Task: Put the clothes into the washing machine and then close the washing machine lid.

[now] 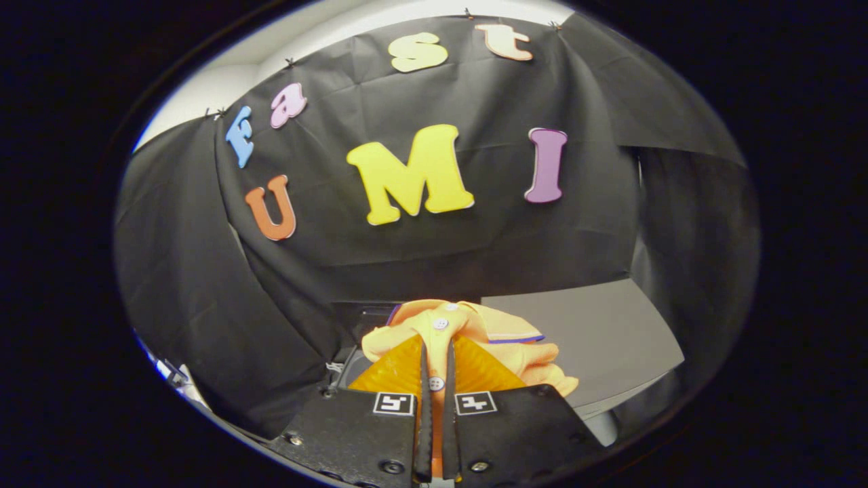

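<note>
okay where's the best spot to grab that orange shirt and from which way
Judging by this view, the button strip is the spot. The gripper is shut on the orange shirt there, one finger each side of the folded placket, approaching along the strip. That doubled cloth is thin and firm, so it likely holds while the rest bunches ahead.

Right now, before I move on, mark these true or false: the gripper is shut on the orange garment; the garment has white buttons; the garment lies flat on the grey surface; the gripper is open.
1. The gripper is shut on the orange buttoned garment: true.
2. The garment has white buttons: true.
3. The garment lies flat on the grey flat surface: false, it is bunched up and held between the gripper's fingers.
4. The gripper is open: false, its fingers pinch the fabric.
</note>
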`<state>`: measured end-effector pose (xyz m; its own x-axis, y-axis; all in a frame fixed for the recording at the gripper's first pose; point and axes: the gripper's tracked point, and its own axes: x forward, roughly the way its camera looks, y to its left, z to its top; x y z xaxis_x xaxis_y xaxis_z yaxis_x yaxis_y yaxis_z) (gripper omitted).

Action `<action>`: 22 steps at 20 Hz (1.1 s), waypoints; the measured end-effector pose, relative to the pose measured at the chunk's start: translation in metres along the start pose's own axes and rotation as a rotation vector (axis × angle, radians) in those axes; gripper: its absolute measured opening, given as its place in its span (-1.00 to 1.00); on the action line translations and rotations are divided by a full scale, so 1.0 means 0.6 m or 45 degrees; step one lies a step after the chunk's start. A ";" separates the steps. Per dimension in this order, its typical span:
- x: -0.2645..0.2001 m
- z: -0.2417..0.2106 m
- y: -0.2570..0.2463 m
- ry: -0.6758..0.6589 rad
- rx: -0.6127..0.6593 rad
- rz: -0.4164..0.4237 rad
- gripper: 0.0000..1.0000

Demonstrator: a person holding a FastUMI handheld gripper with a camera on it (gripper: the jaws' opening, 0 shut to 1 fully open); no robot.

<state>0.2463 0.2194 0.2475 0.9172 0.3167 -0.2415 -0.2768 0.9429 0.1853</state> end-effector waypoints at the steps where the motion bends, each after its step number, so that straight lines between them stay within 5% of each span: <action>1: 0.002 0.000 0.022 0.003 0.002 0.018 -0.82; 10: 0.116 -0.049 0.169 0.128 0.024 0.148 -0.82; 22: 0.344 -0.174 0.211 0.454 0.083 0.164 -0.82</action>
<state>0.3707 0.4149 0.1216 0.7159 0.4590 -0.5262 -0.3541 0.8881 0.2929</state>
